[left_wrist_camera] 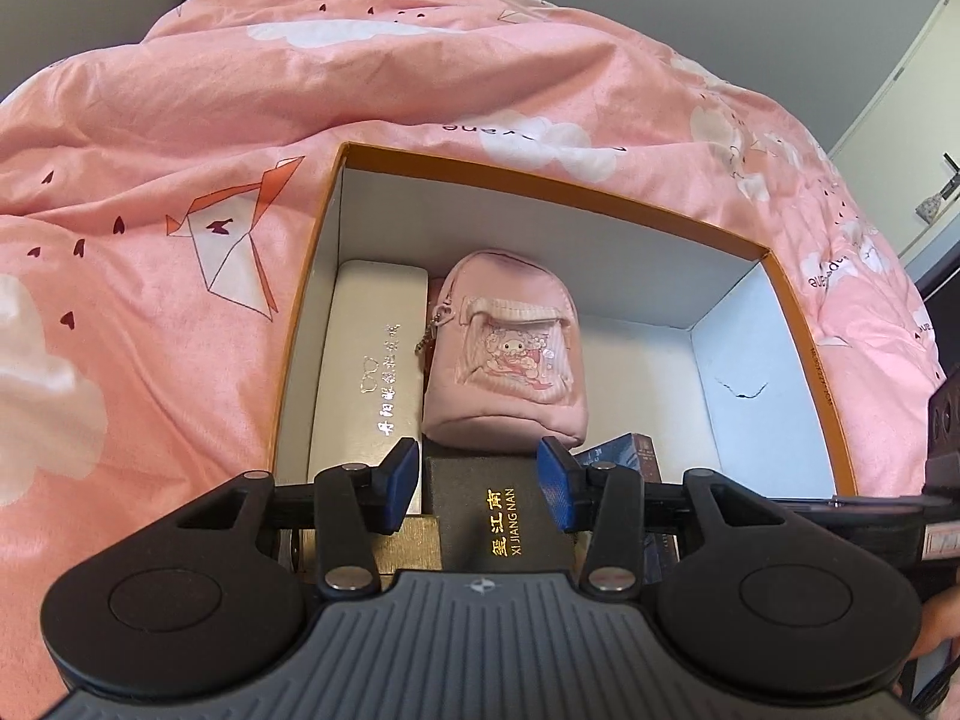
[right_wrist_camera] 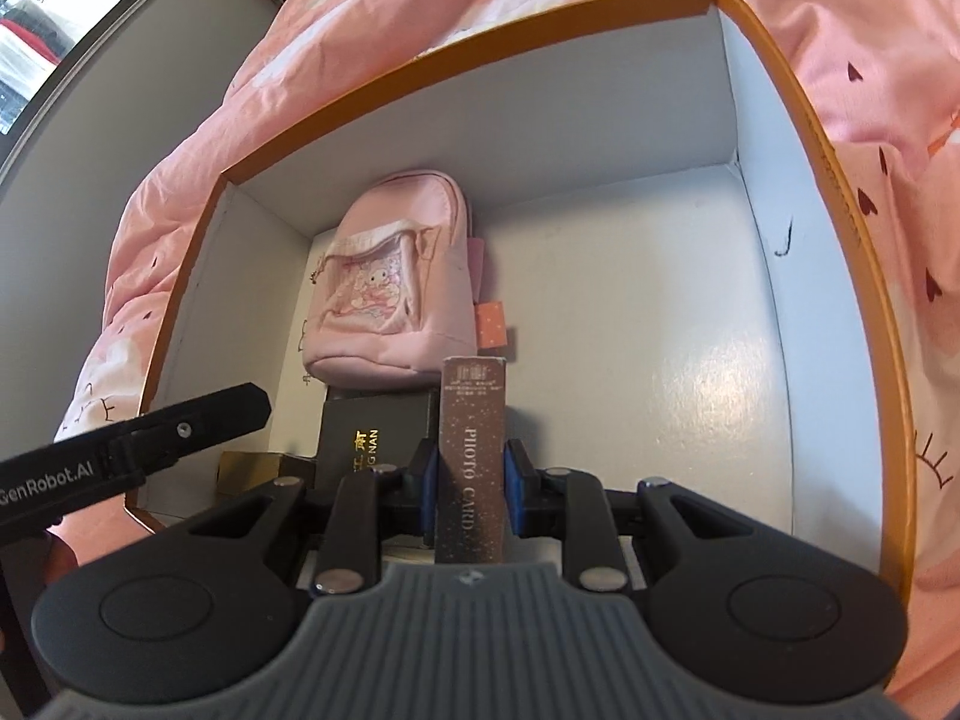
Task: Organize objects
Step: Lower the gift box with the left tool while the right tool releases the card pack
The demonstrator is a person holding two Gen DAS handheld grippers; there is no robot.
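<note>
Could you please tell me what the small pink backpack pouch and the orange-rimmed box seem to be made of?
Small pink backpack pouch: looks like soft matte fabric, judging by its stitched seams, puffy shape and zip pull chain. Orange-rimmed box: likely rigid paperboard, given its thin straight walls, folded corners and smooth white lining with a slight sheen on the floor in the right wrist view.

You get soft, even daylight in both views, bright enough to read the gold lettering on the dark box (left_wrist_camera: pixel 501 519). In the right wrist view a window (right_wrist_camera: pixel 45 30) at upper left is blown out, and the white floor of the orange-rimmed box (right_wrist_camera: pixel 708 390) shows a glossy patch of glare. Shadows stay faint, deepest beneath the pink pouch (left_wrist_camera: pixel 507 354). Fisheye bending curves the box walls and darkens the corners. The centre is sharp; your pink duvet (left_wrist_camera: pixel 180 180) softens slightly toward the edges
</note>
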